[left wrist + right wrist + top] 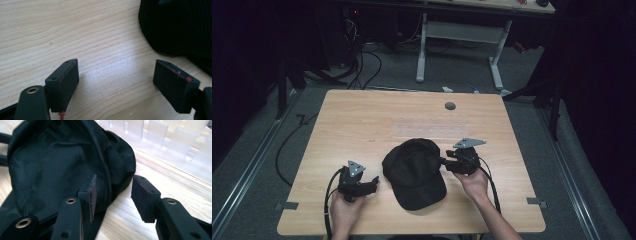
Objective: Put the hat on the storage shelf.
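Observation:
A black cap [414, 172] lies on the wooden table [362, 125], brim toward the near edge. My left gripper [373, 183] rests just left of the cap, held by a hand. In the left gripper view its jaws [116, 72] stand wide apart over bare wood, and the cap [180, 25] is off to the upper right. My right gripper [445, 163] is at the cap's right side. In the right gripper view it is open [113, 192]: one pad lies against the cap's crown [50, 165], the other stands clear over wood.
A clear plastic slotted rack [427, 127] lies flat beyond the cap, and shows as a clear rack [160, 135] in the right gripper view. A small grey disc [450, 106] sits near the far edge. Grey tape tabs [287, 205] mark the near corners. Another desk [462, 30] stands behind.

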Demonstrator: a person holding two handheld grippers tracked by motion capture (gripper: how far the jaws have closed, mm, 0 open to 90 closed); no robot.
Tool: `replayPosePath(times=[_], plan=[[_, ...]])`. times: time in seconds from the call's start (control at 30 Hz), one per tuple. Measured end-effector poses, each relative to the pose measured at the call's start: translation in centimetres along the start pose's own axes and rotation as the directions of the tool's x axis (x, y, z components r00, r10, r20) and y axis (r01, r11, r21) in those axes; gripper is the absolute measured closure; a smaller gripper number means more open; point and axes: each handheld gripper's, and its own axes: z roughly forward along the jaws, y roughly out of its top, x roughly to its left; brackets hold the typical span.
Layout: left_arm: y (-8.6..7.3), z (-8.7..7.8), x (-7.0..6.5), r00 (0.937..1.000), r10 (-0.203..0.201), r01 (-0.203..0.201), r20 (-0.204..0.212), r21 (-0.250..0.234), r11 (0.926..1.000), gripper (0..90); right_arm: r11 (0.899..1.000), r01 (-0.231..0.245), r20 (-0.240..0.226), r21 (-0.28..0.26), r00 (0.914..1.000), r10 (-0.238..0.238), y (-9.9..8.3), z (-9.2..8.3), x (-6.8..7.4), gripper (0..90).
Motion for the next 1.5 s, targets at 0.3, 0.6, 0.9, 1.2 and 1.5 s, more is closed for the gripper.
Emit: replayPosePath(times=[0.3,0.6,0.9,1.2,1.5], plan=[[0.0,0.0,0.0,1.0000,0.000,0.000,-0.001,0.000,1.0000,20.9,1.000,0.003,-0.038,0.003,0.9993,-0.003,1.2,1.6,0.5,54.5],[0.0,0.0,0.0,1.0000,-0.001,0.001,0.000,-0.001,1.0000,20.9,1.000,-0.026,-0.056,0.007,0.9981,0.026,1.9,3.0,0.5,55.7],[0.0,0.0,0.0,1.0000,-0.001,0.001,0.000,-0.001,1.0000,20.9,0.999,-0.028,-0.047,0.019,0.9985,0.029,2.2,4.0,0.6,55.2],[0.0,0.0,0.0,1.0000,-0.001,0.001,0.000,-0.001,1.0000,20.9,1.000,-0.001,-0.038,0.012,0.9993,0.002,2.6,4.5,0.7,66.9],[0.0,0.0,0.0,1.0000,-0.001,0.001,0.000,-0.001,1.0000,20.9,0.998,0.066,-0.031,-0.018,0.9973,-0.067,2.4,4.3,0.9,78.3]])
